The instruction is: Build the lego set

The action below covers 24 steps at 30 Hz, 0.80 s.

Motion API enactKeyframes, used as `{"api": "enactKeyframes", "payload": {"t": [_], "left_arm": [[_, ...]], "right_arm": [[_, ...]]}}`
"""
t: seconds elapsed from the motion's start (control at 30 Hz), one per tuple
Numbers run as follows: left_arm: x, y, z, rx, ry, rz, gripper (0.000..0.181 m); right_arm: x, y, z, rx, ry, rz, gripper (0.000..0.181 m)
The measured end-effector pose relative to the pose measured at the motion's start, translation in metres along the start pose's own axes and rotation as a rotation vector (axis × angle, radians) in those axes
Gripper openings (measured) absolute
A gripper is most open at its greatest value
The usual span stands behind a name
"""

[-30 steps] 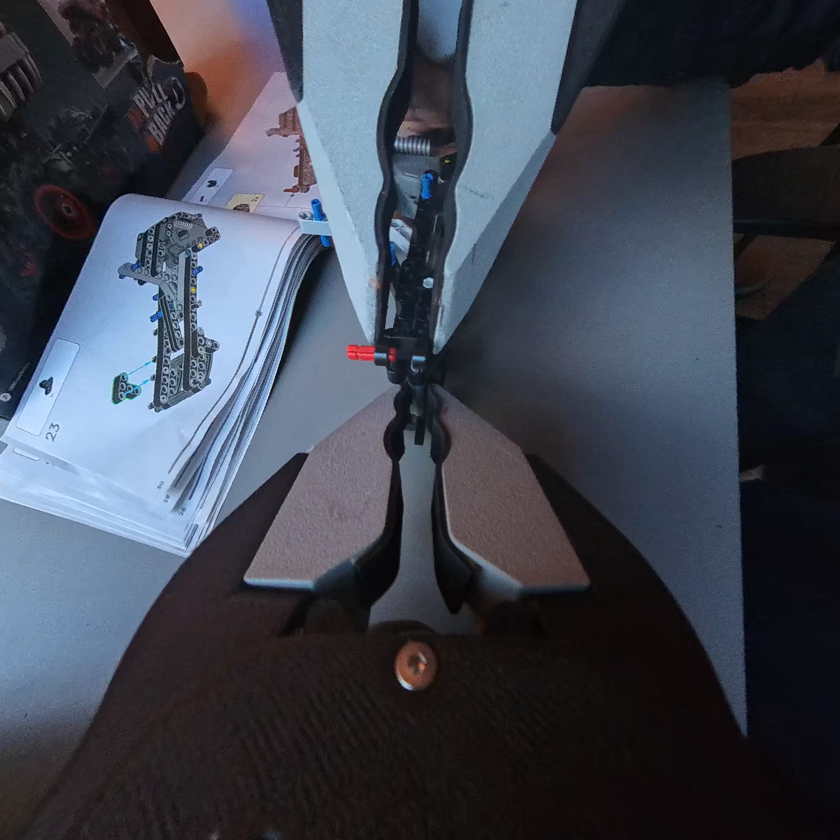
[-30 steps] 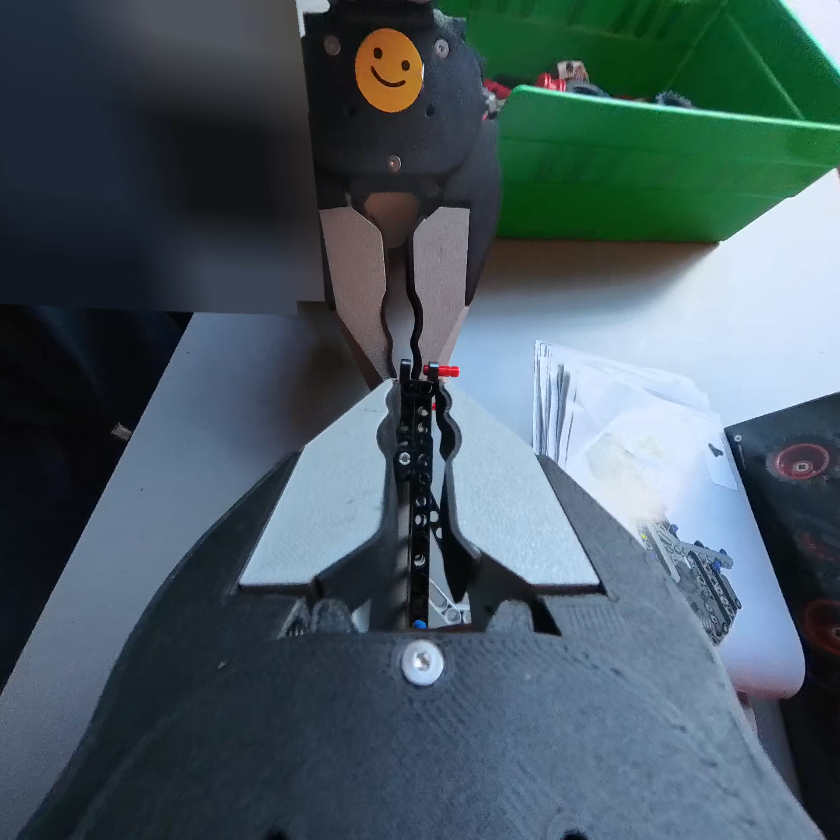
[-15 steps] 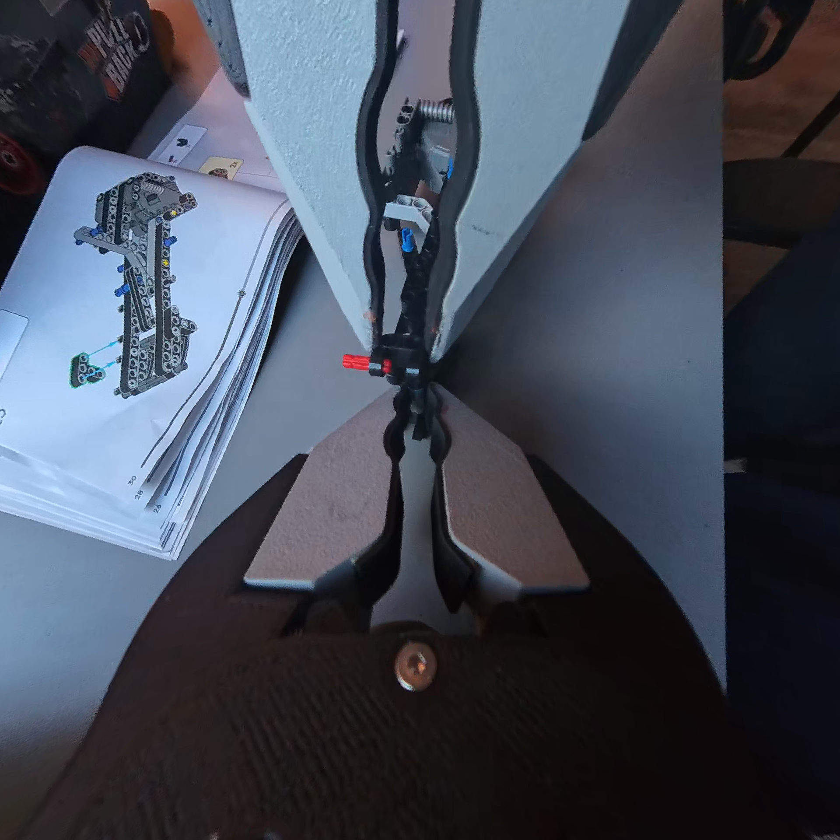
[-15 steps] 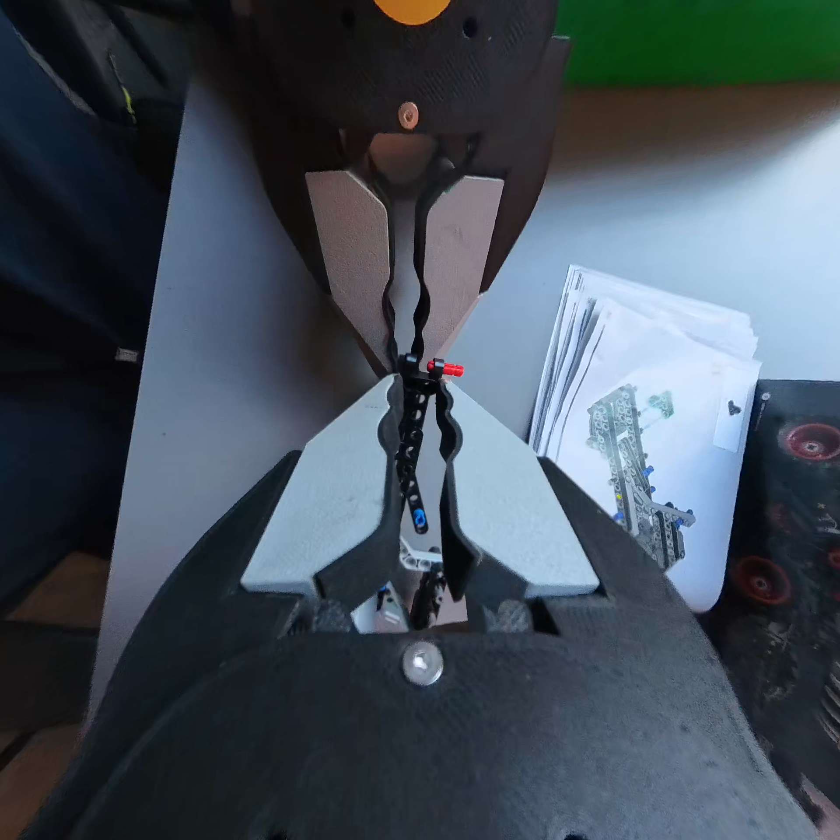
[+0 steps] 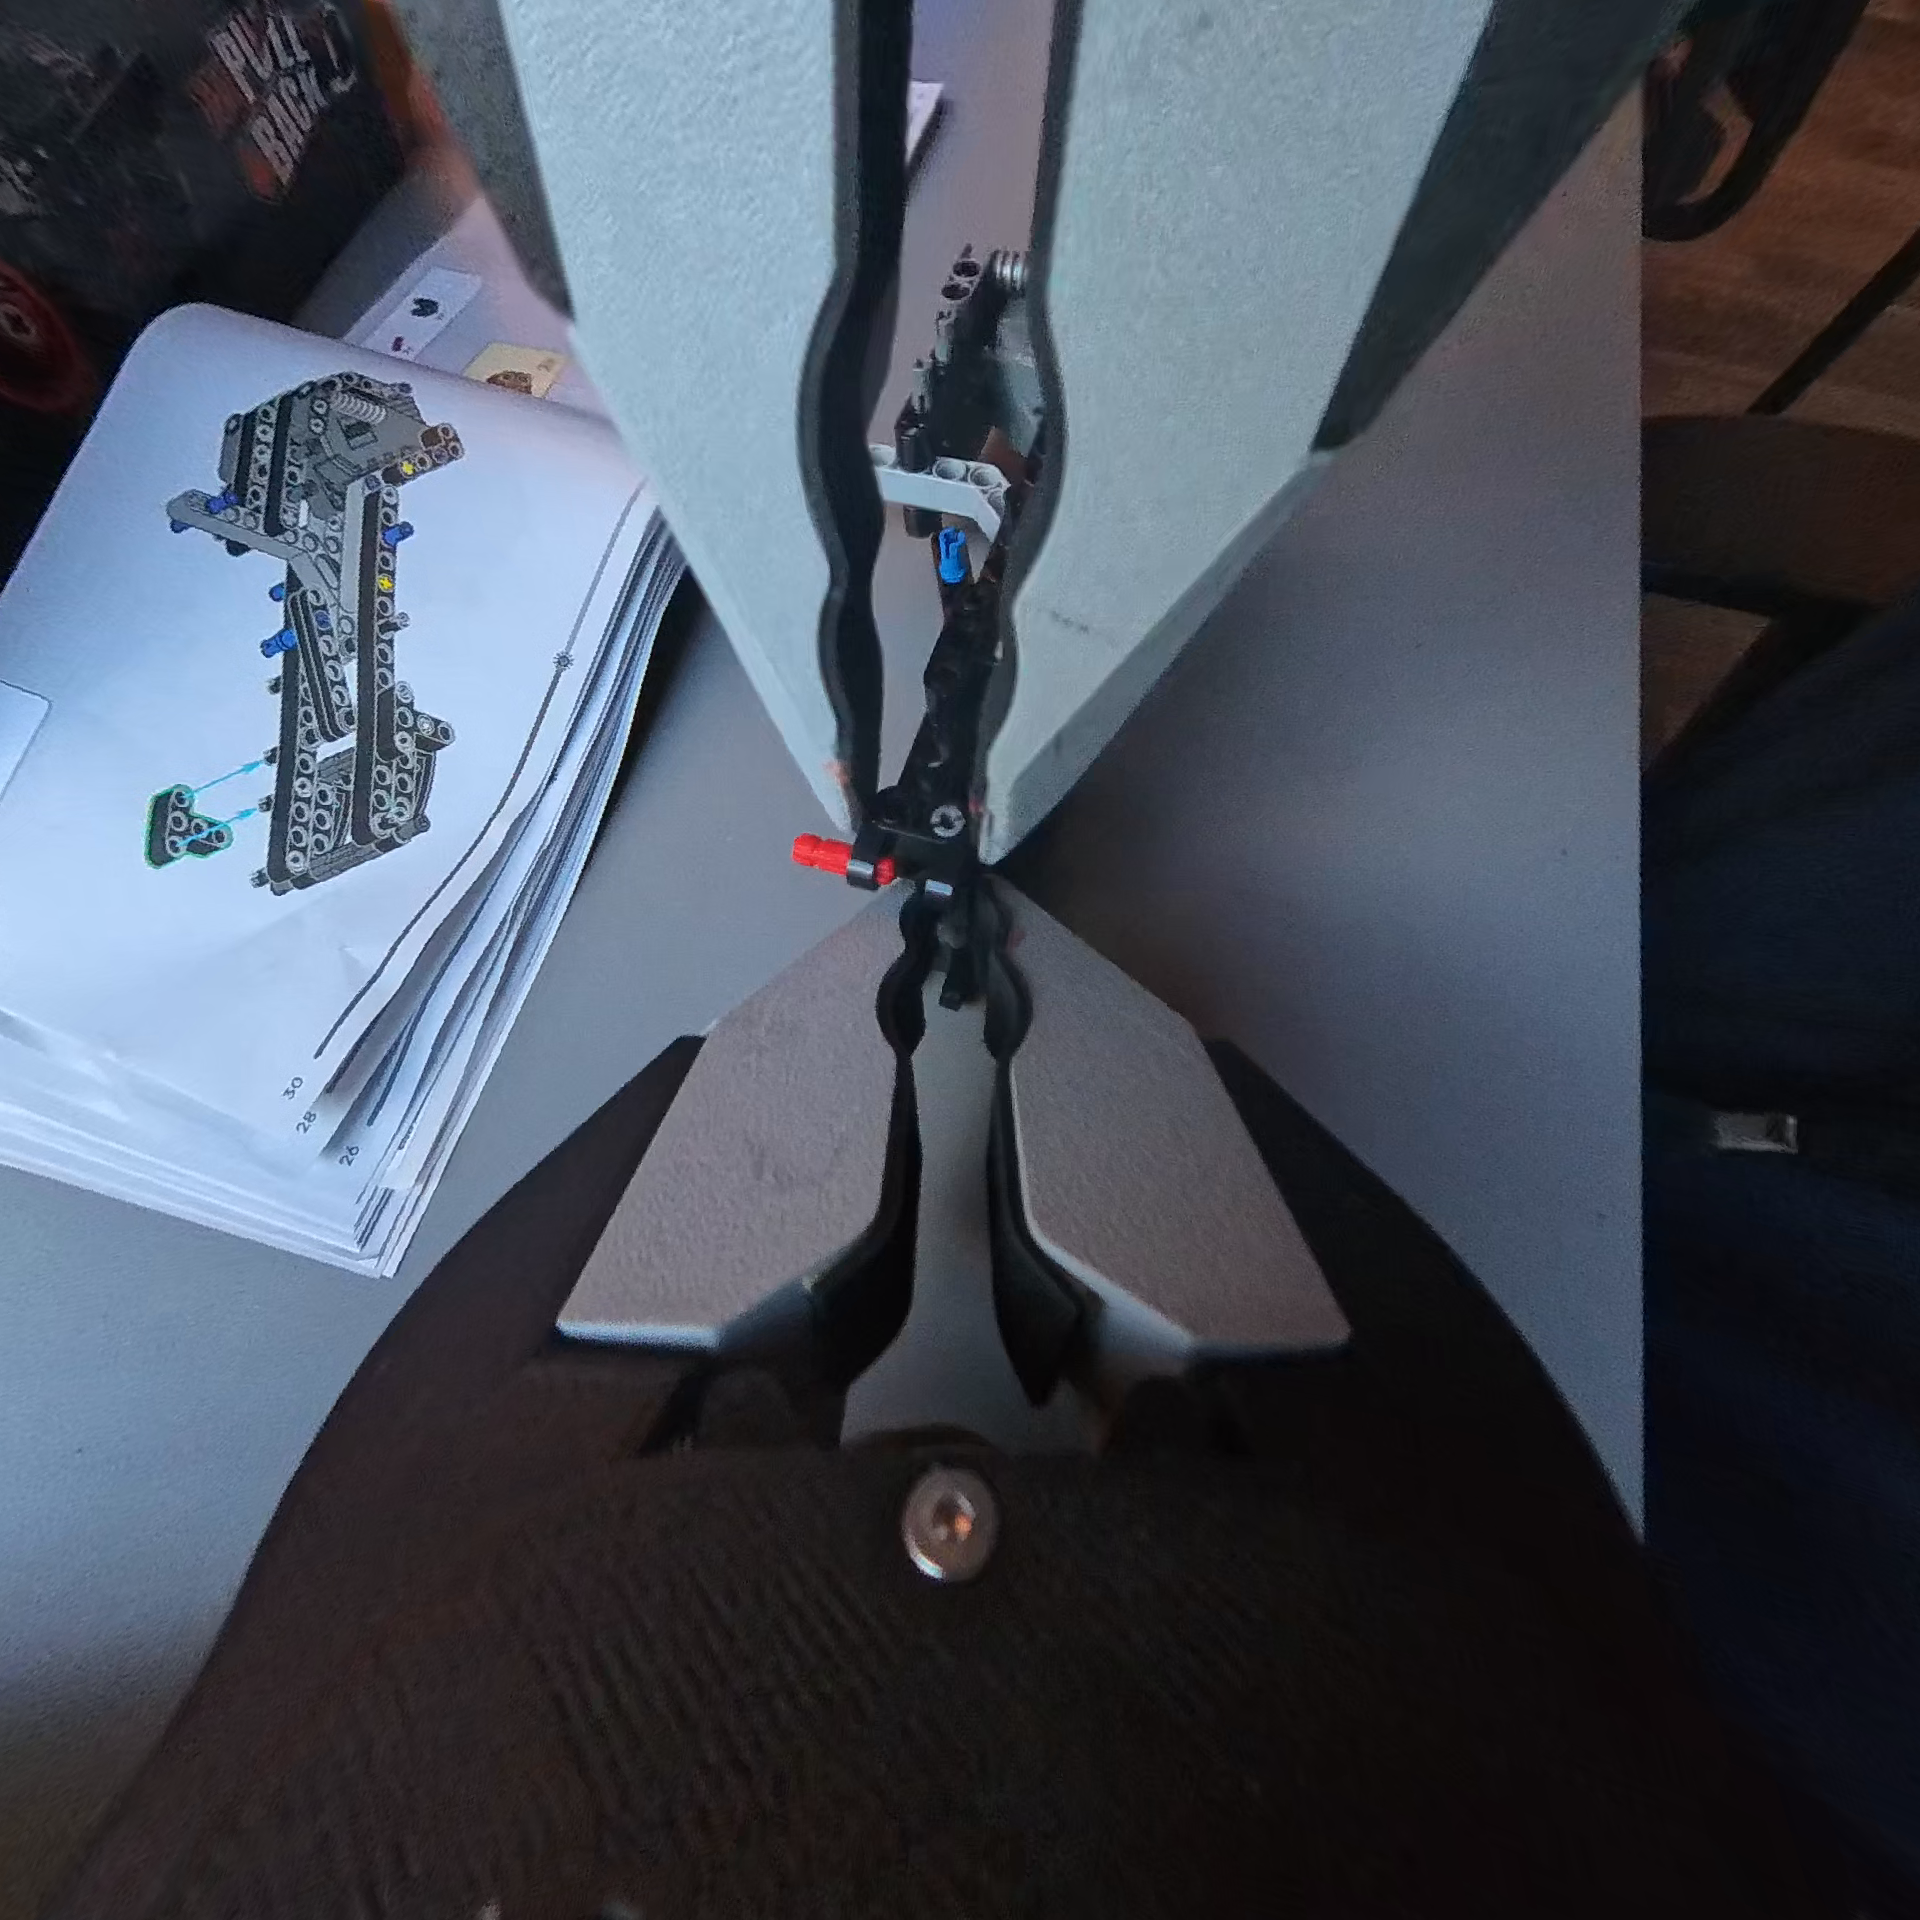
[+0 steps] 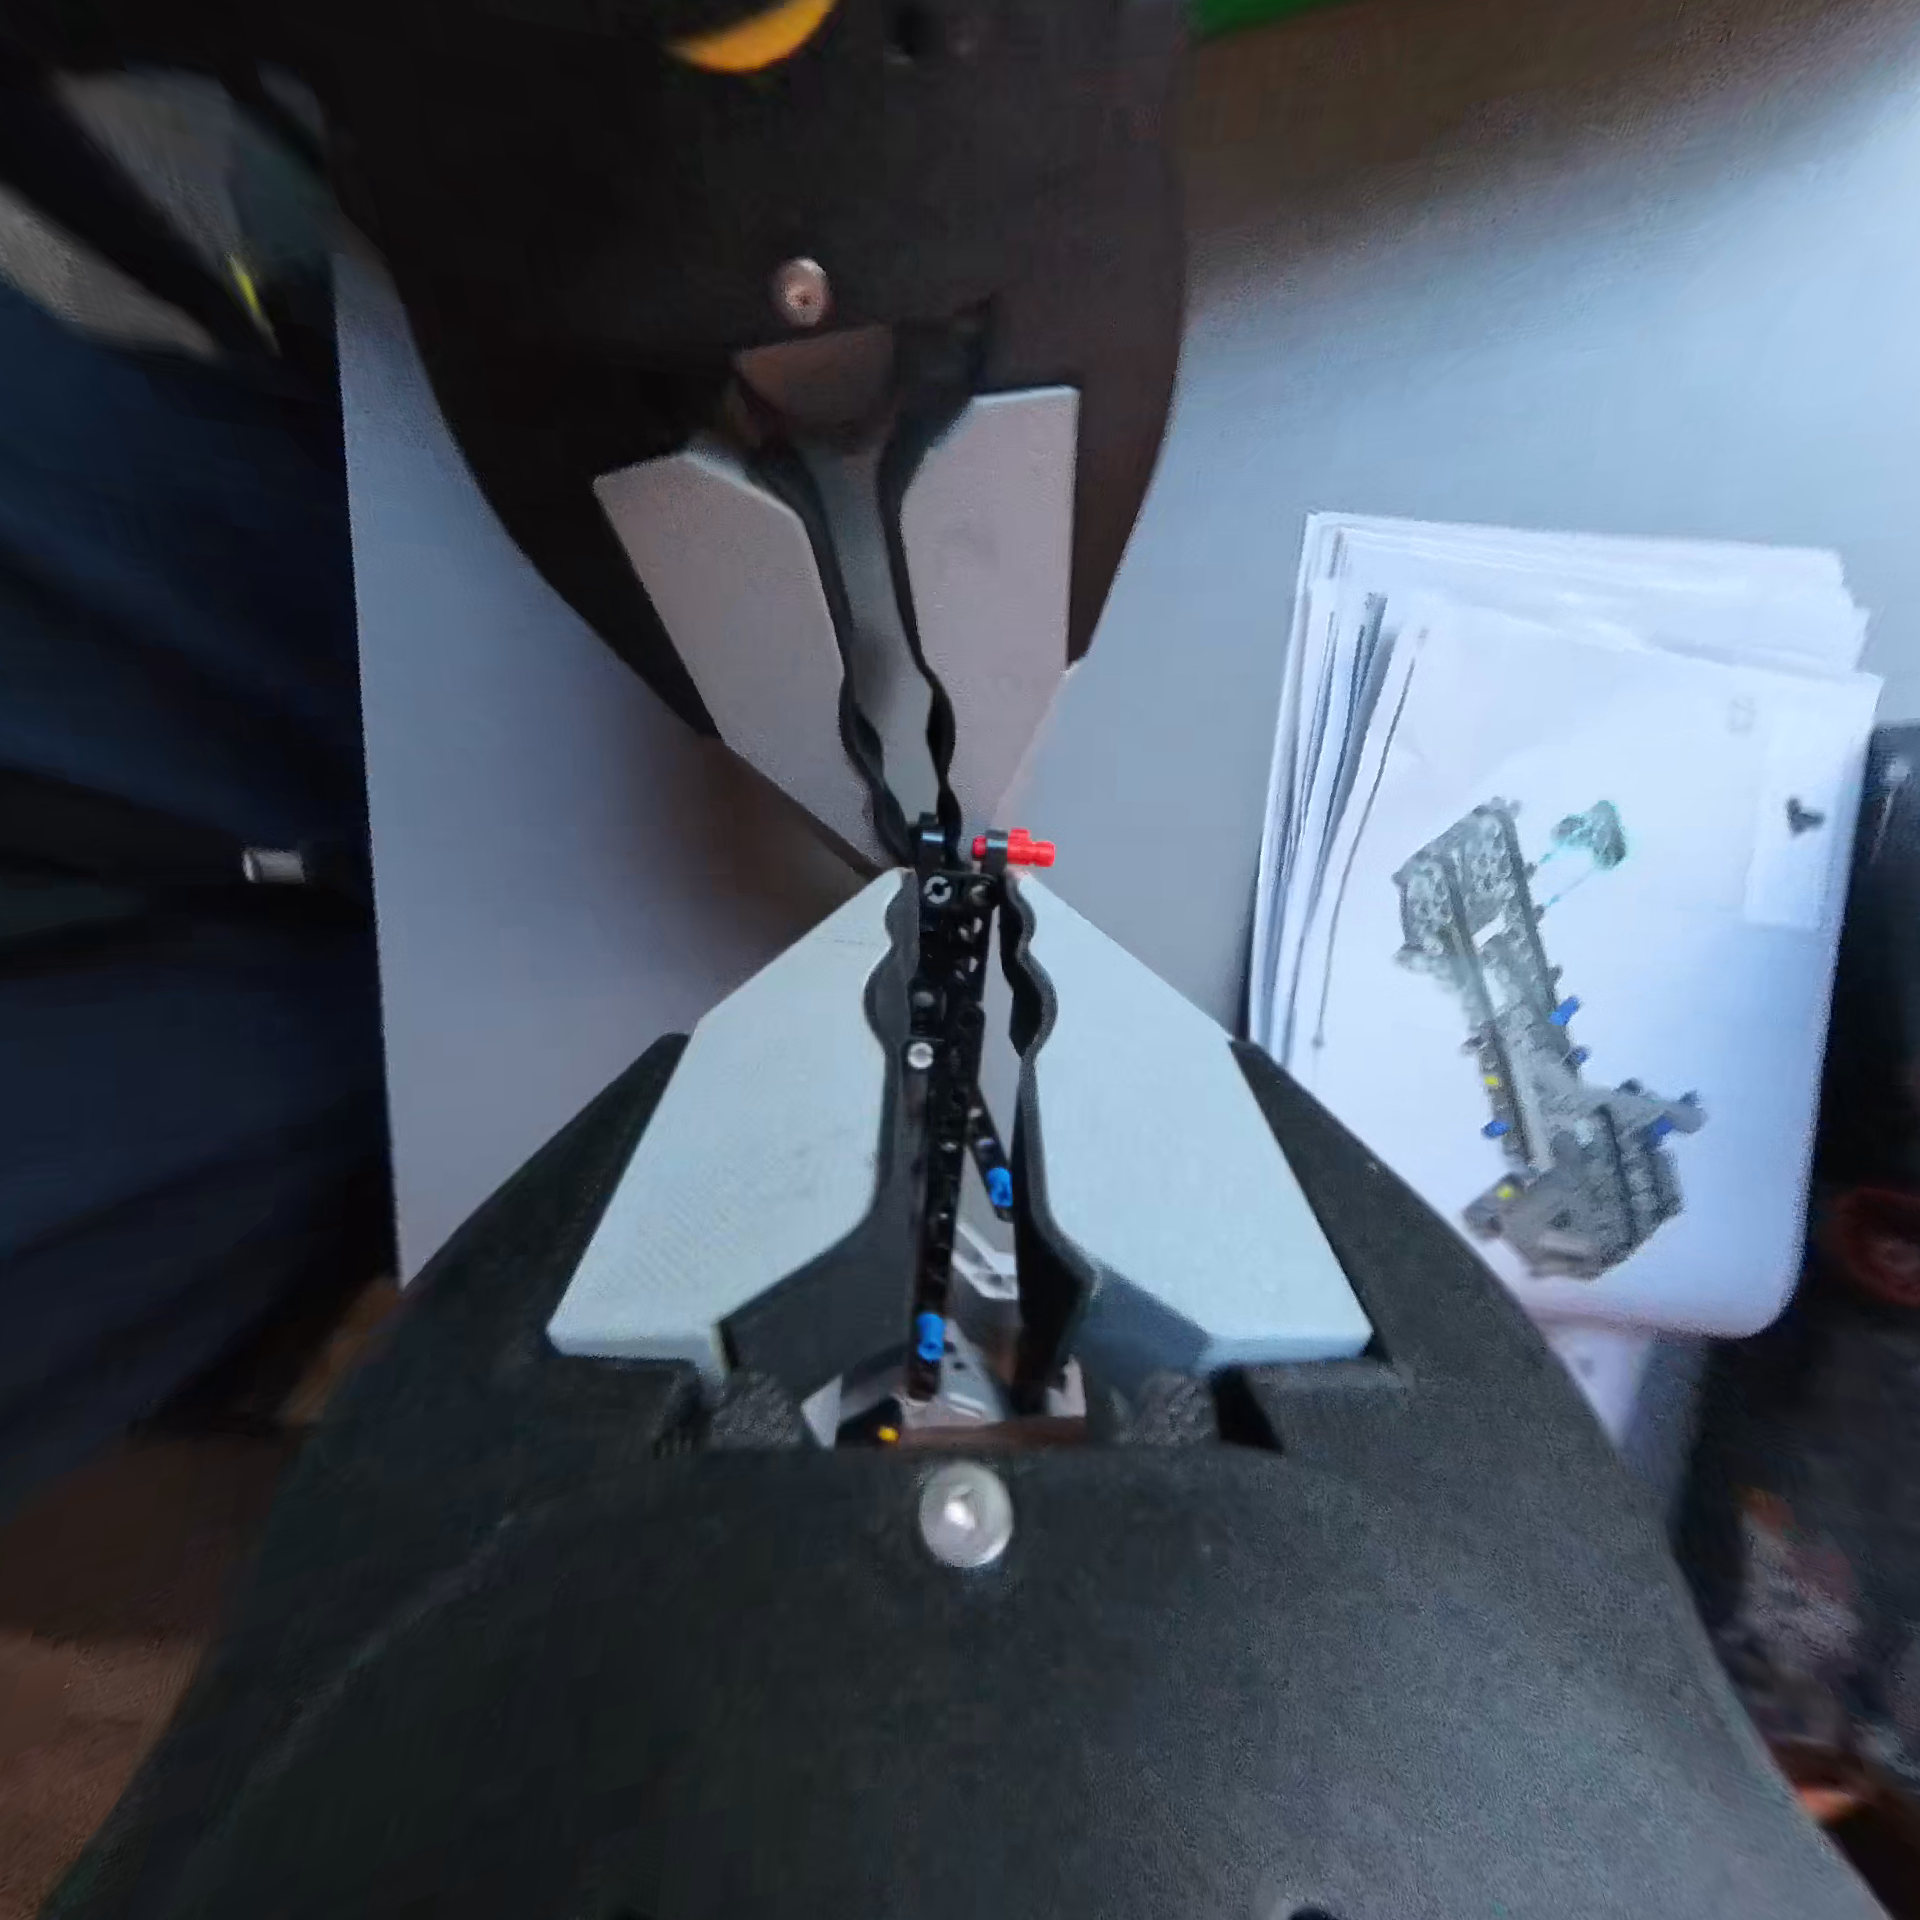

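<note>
Both grippers meet tip to tip above the table [image 5: 1299, 935]: right gripper [image 6: 951, 894] clamps the black lego assembly [image 6: 940, 1091], left gripper [image 5: 956, 935] pinches its red-pinned end [image 5: 821, 850].

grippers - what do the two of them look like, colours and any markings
The left gripper has a dark textured shell, a silver screw, flat brownish-grey fingers lined with wavy black pads, and an orange round sticker on its shell in the right wrist view. The right gripper is shaped alike, with paler grey fingers.
</note>
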<state>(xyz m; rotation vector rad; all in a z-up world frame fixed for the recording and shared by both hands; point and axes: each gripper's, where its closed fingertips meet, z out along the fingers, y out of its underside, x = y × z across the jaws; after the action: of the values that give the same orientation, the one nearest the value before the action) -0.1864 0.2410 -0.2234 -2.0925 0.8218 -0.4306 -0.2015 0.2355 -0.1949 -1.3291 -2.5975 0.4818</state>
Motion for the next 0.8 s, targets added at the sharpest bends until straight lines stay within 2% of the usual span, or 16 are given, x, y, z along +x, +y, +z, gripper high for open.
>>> {"api": "enactKeyframes", "payload": {"t": [0.03, 0.13, 0.2, 0.3, 0.47, 0.6, 0.7, 0.8], "left_arm": [[0.000, 0.000, 0.001, 0.001, -0.002, 0.003, 0.003], [-0.001, 0.000, 0.001, 0.001, -0.003, -0.006, 0.002], [-0.001, 0.000, 0.001, 0.002, -0.004, -0.003, 0.003], [0.000, -0.001, 0.000, 0.008, 0.002, -0.004, 0.003], [0.005, -0.007, -0.005, 0.058, 0.025, 0.015, 0.003], [0.005, -0.007, -0.005, 0.058, 0.036, 0.006, 0.003], [0.005, -0.012, -0.011, 0.109, 0.027, 0.018, 0.003], [0.006, -0.009, -0.008, 0.083, 0.027, 0.027, 0.003]], "right_arm": [[-0.001, 0.000, -0.001, 0.040, 0.005, 0.045, 0.012], [-0.003, 0.016, -0.005, 0.058, 0.057, 0.054, 0.027], [-0.003, 0.017, -0.007, 0.111, 0.092, 0.027, 0.026], [-0.007, 0.014, -0.012, 0.166, 0.068, 0.067, 0.029], [-0.008, 0.015, -0.051, 0.361, 0.159, 0.069, 0.033], [0.007, 0.067, -0.074, 0.397, 0.343, 0.170, 0.034], [0.008, 0.108, -0.091, 0.514, 0.378, 0.343, 0.035], [0.007, 0.149, -0.092, 0.595, 0.372, 0.482, 0.046]]}}
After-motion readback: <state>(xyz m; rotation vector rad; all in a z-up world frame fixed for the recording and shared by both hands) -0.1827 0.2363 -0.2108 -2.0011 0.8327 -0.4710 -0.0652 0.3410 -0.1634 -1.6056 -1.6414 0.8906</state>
